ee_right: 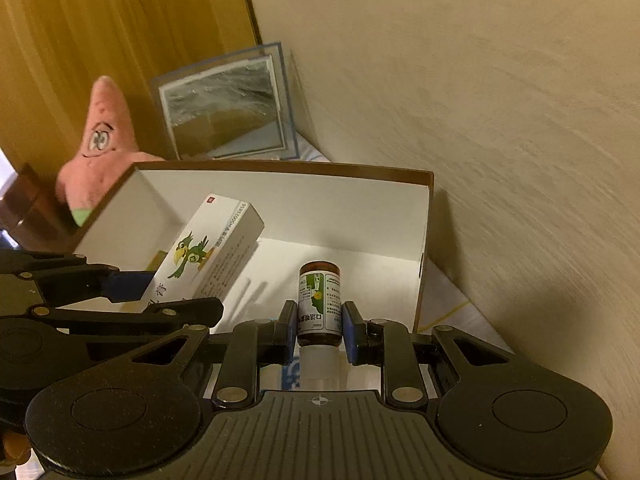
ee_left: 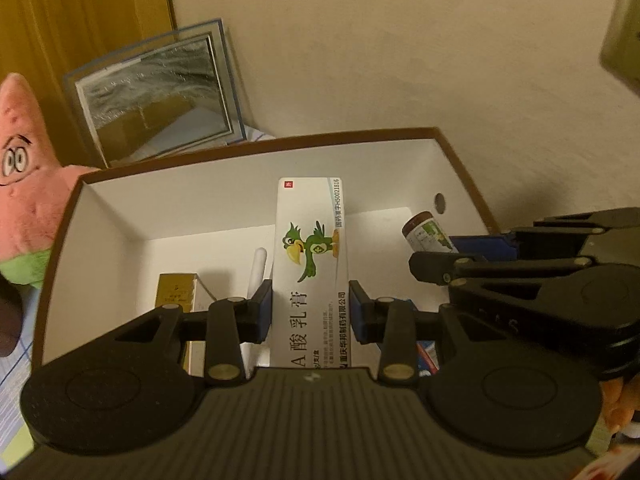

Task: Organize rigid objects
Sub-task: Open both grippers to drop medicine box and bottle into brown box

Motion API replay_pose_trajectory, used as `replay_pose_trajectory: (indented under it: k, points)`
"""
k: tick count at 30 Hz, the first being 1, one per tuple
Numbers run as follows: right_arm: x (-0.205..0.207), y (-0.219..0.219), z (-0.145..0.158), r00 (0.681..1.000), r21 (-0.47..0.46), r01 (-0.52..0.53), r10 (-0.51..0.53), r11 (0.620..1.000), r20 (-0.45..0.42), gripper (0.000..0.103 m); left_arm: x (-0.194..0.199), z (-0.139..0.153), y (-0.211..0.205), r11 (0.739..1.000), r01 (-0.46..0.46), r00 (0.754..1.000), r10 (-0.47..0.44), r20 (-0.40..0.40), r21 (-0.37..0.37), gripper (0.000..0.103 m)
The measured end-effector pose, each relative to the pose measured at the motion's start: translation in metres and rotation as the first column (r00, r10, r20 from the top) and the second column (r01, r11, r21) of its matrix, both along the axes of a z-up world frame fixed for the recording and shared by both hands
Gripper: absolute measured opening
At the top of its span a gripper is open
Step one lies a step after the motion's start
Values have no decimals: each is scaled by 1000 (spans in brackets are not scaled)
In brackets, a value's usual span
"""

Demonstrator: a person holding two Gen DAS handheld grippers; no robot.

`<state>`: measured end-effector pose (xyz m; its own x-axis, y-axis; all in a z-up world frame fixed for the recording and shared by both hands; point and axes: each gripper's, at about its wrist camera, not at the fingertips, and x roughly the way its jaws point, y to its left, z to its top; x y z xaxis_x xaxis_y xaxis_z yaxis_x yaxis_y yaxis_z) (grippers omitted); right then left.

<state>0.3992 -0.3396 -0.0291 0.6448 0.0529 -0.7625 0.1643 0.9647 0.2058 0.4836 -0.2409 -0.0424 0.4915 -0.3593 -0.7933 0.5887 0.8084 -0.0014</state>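
Presently, left gripper (ee_left: 311,312) clamps the ointment carton (ee_left: 310,256), right gripper (ee_right: 319,332) clamps the brown bottle (ee_right: 319,304), both above the storage box (ee_right: 424,216); lower each inside before releasing.

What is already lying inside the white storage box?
On the floor of the storage box lie a gold box and a white stick. The held parrot carton hides the floor beneath it.

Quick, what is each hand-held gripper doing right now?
Left hand-held gripper: closed on the parrot carton.
Right hand-held gripper: closed on the small brown bottle.
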Motion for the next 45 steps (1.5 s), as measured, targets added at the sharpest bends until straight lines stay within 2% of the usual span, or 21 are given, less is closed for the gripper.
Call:
replay_pose_trajectory:
  k: [12, 15, 18, 26, 45]
  points:
    - [31, -4, -16, 1000, -34, -18, 17, 999, -23, 20, 36, -24, -8, 1000, 8, 999, -7, -44, 13, 33]
    - [36, -3, -17, 1000, -52, -22, 21, 998, -23, 20, 40, -24, -7, 1000, 4, 999, -3, -38, 14, 39]
    - [38, -4, -17, 1000, -56, -20, 19, 998, -22, 20, 40, -22, -5, 1000, -2, 1000, 2, -22, 6, 42]
    - [37, -1, -16, 999, -58, -29, 28, 998, -18, 20, 42, -18, 6, 1000, -24, 999, 24, -25, -3, 42]
    - [7, 1, 2, 999, -23, -41, 41, 999, 8, 22, 17, -1, 19, 998, -54, 999, 54, -7, -12, 42]
